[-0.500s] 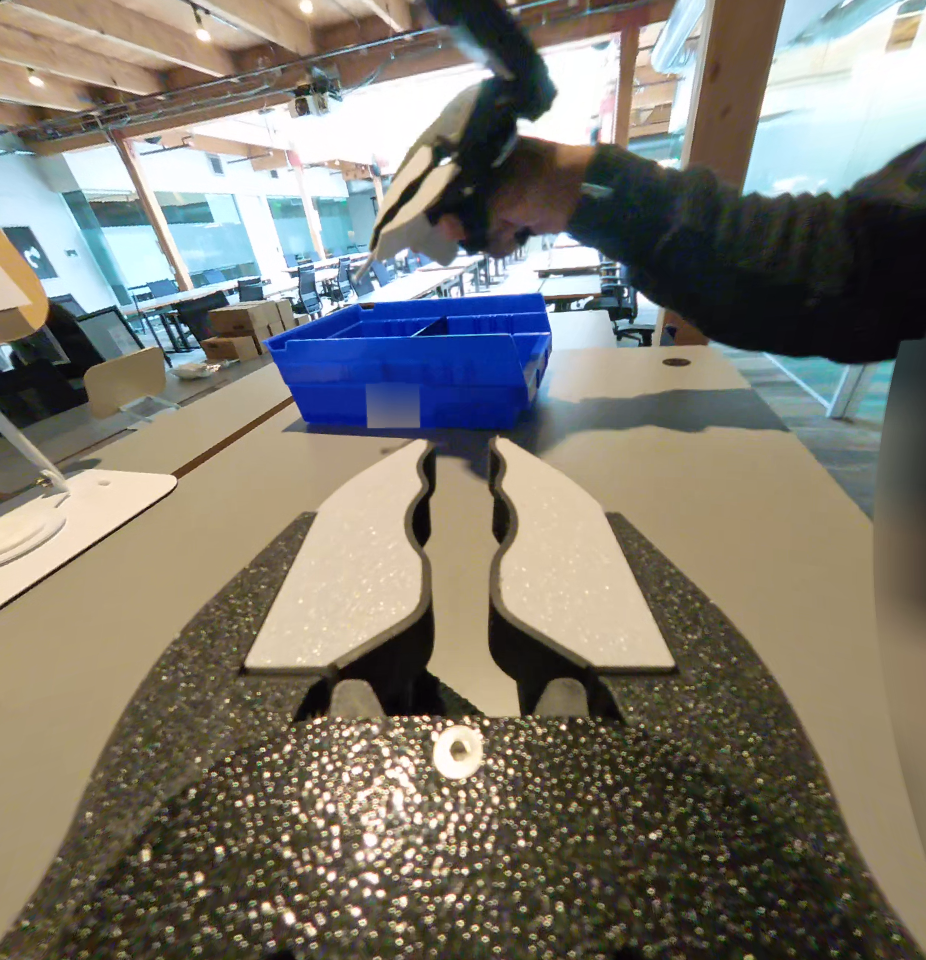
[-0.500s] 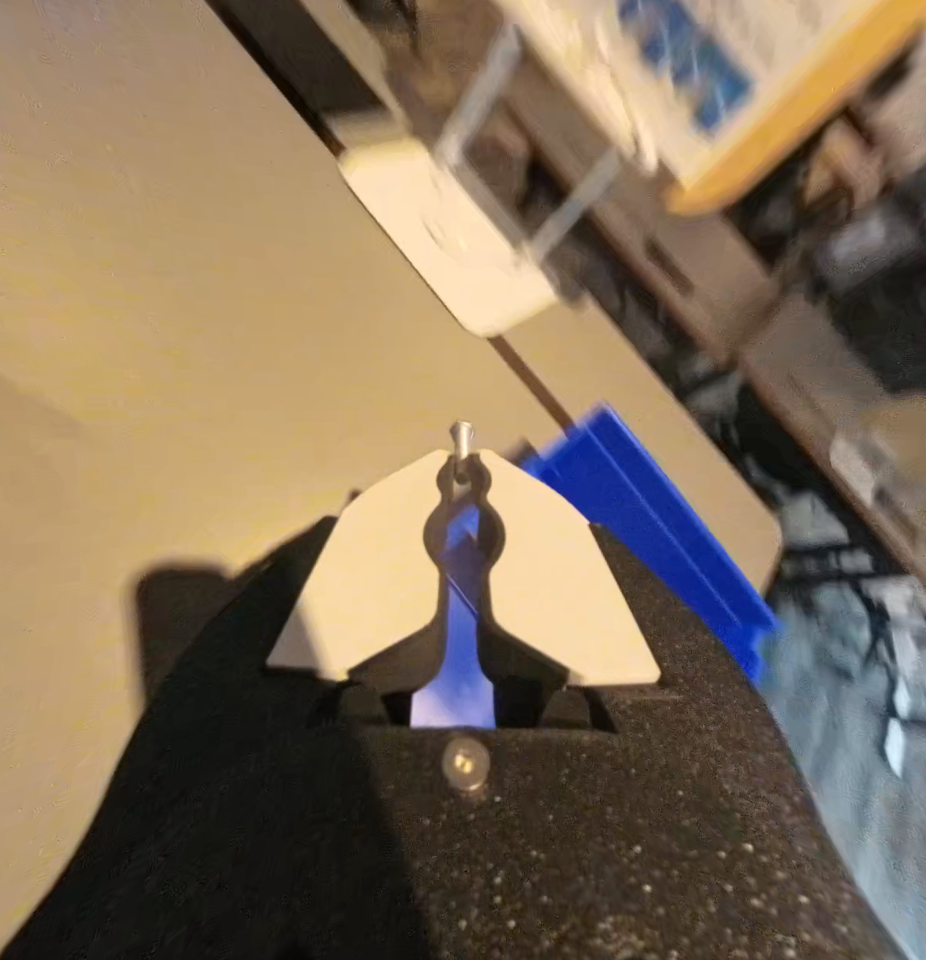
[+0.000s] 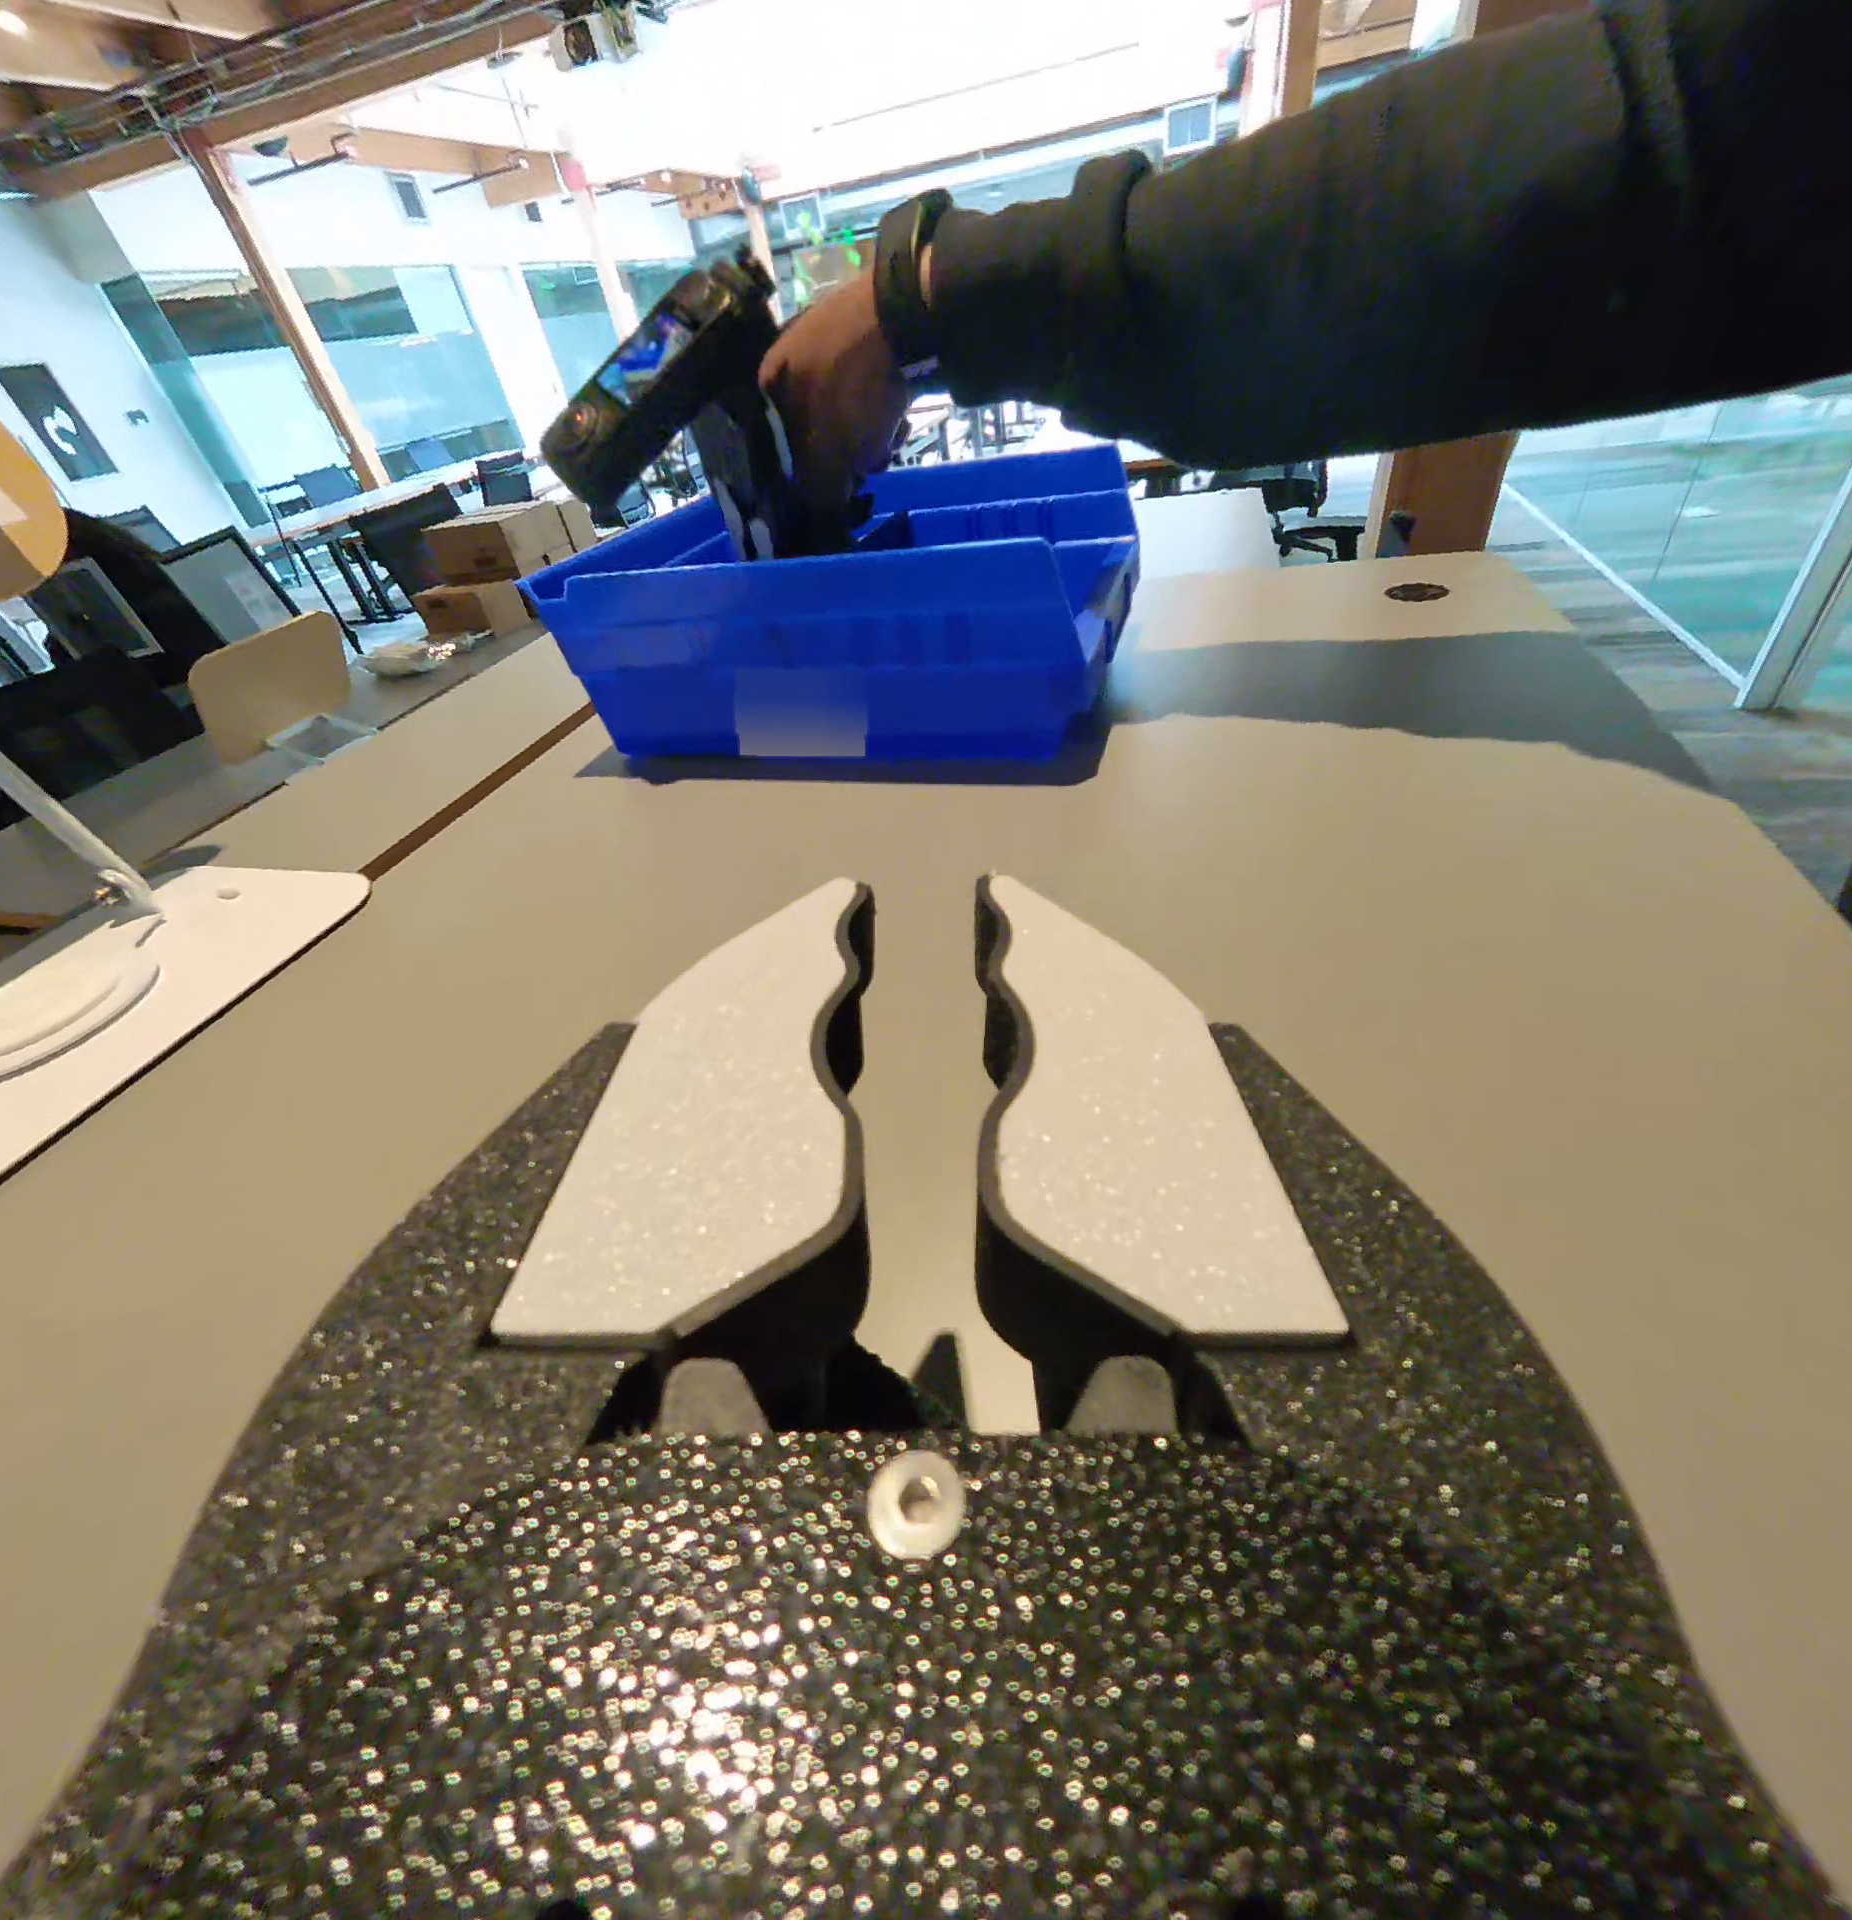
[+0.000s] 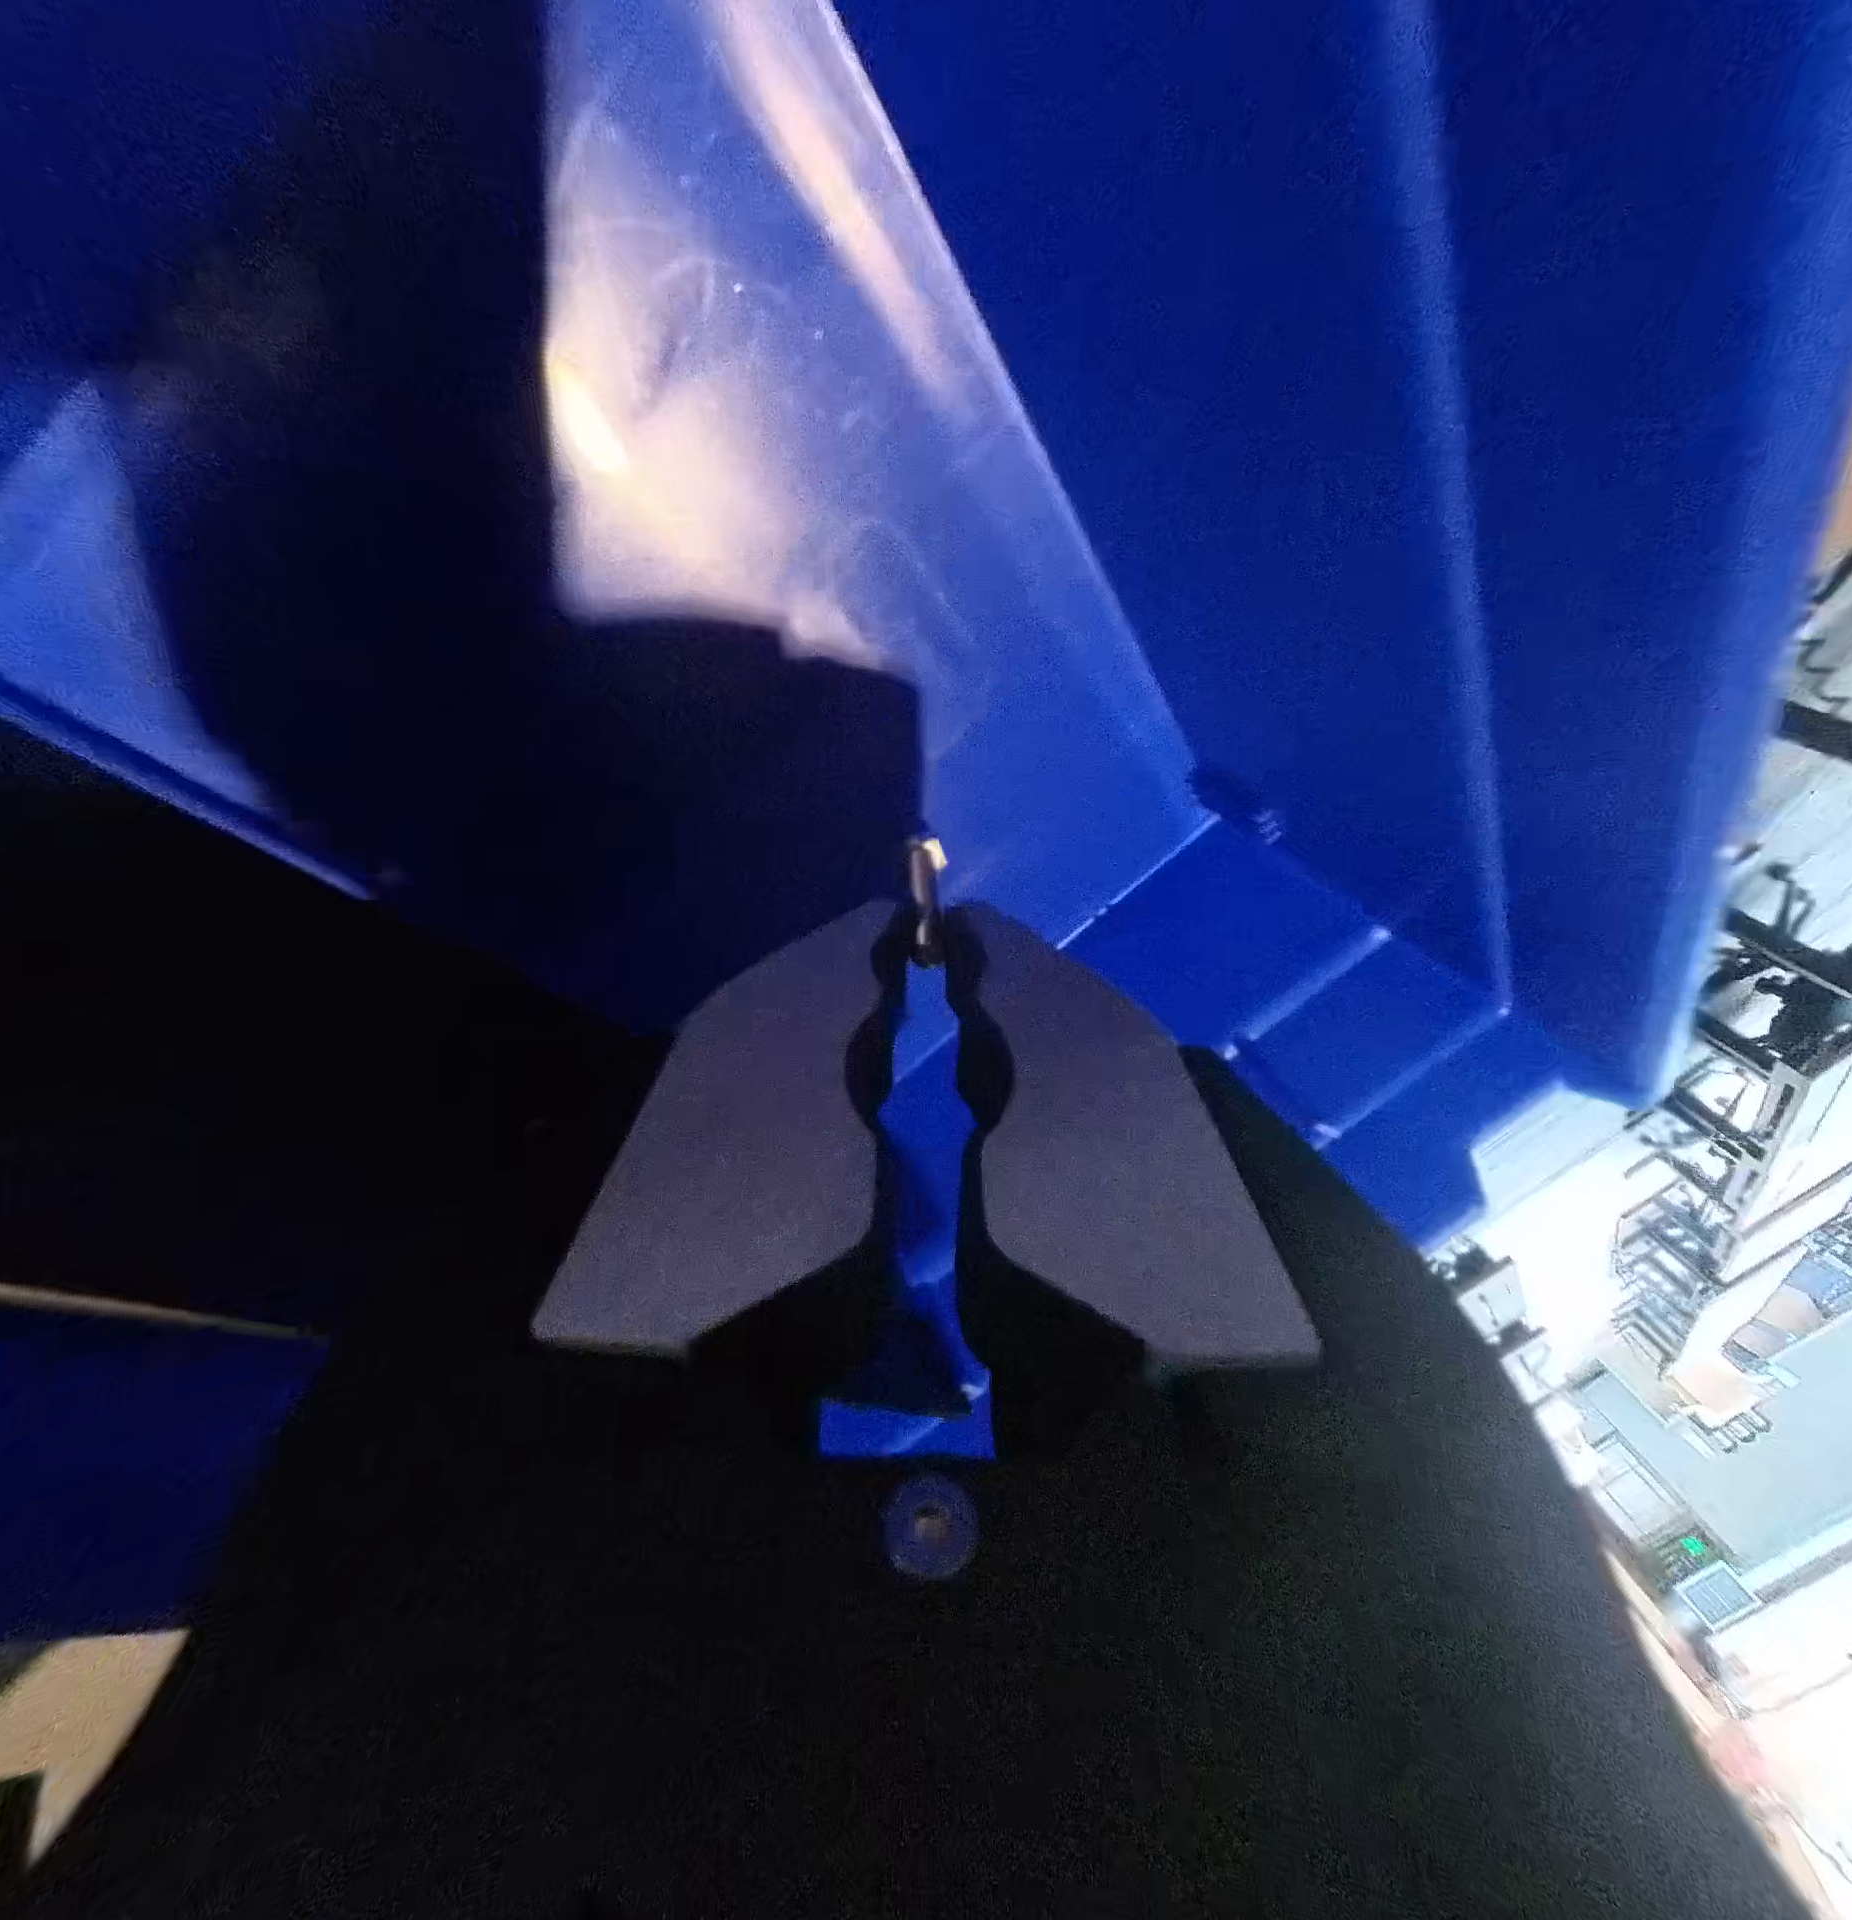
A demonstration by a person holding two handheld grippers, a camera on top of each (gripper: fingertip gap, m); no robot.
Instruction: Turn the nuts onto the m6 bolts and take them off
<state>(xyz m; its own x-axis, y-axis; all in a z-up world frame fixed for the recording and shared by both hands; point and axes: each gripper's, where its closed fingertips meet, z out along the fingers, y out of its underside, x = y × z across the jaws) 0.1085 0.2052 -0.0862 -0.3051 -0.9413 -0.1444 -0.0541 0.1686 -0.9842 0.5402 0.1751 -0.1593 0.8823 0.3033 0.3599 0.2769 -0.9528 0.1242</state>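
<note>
My right gripper (image 4: 924, 914) is shut on a small silver bolt (image 4: 924, 883) that sticks out past its fingertips. It points down inside the blue bin (image 4: 1317, 520), close to the bin's floor. In the left wrist view the right gripper (image 3: 776, 520) dips into the blue bin (image 3: 839, 644), held by a hand in a dark sleeve. My left gripper (image 3: 922, 894) is open and empty, low over the grey table (image 3: 1317, 935), well short of the bin. No nut shows in either view.
A white stand base (image 3: 122, 977) with a slanted rod sits on the table at the left. A table seam runs along the left side. Cardboard boxes (image 3: 486, 551) and office chairs stand in the background. Glass walls are at the right. About 45 cm separates my left fingertips from my right.
The right gripper came down from above the table into the blue bin, still holding the bolt. The left gripper has barely moved and stays open.
</note>
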